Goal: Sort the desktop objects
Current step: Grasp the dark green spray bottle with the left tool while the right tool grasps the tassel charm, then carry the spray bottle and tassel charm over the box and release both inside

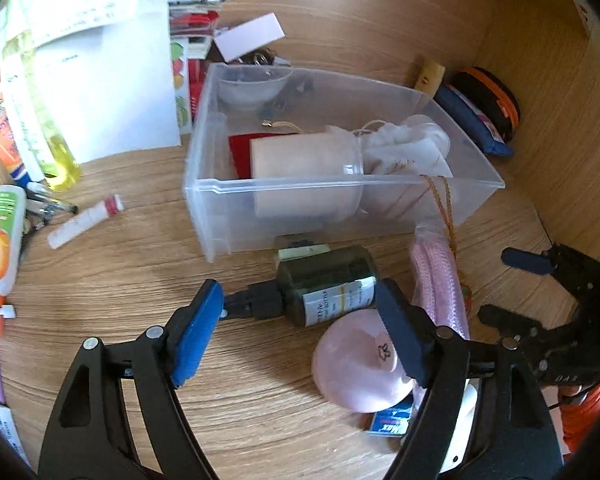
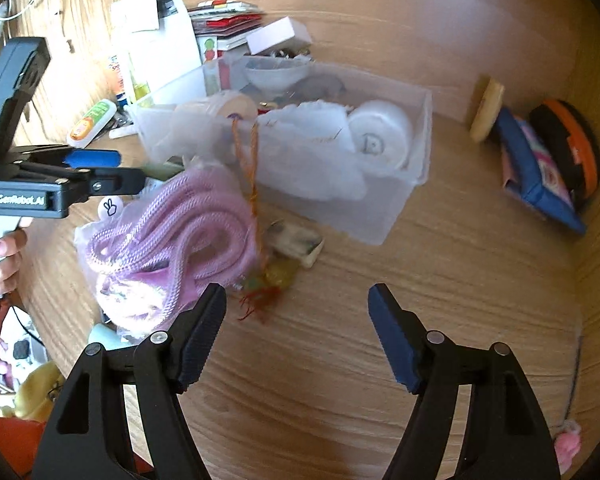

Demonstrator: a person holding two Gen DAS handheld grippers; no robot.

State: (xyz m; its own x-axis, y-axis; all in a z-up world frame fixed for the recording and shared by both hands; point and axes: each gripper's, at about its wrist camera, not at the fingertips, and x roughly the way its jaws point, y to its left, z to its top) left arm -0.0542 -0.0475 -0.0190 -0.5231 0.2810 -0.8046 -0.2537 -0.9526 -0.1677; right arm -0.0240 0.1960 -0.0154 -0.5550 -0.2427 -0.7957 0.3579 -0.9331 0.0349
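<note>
A clear plastic bin [image 1: 228, 216] [image 2: 384, 216] stands on the wooden desk and holds a jar, a white bowl, a red card and white cloth. A dark green bottle [image 1: 324, 284] with a black cap lies in front of it. My left gripper [image 1: 300, 312] is open, its jaws on either side of the bottle's cap end; it shows at left in the right wrist view [image 2: 100, 168]. A pink round case [image 1: 356, 368] lies by its right finger. A bagged pink cord [image 2: 172, 240] [image 1: 436, 276] lies beside. My right gripper [image 2: 296, 312] is open and empty over bare desk, right of the cord.
Papers [image 1: 100, 72], a yellow bottle [image 1: 56, 148], glue tubes [image 1: 0, 240] and pens crowd the left. A blue pouch [image 2: 540, 184], an orange-black case [image 2: 572, 148] and a wooden disc [image 2: 486, 108] lean against the back right wall. A small box [image 2: 300, 240] and orange-tasselled charm [image 2: 268, 280] lie before the bin.
</note>
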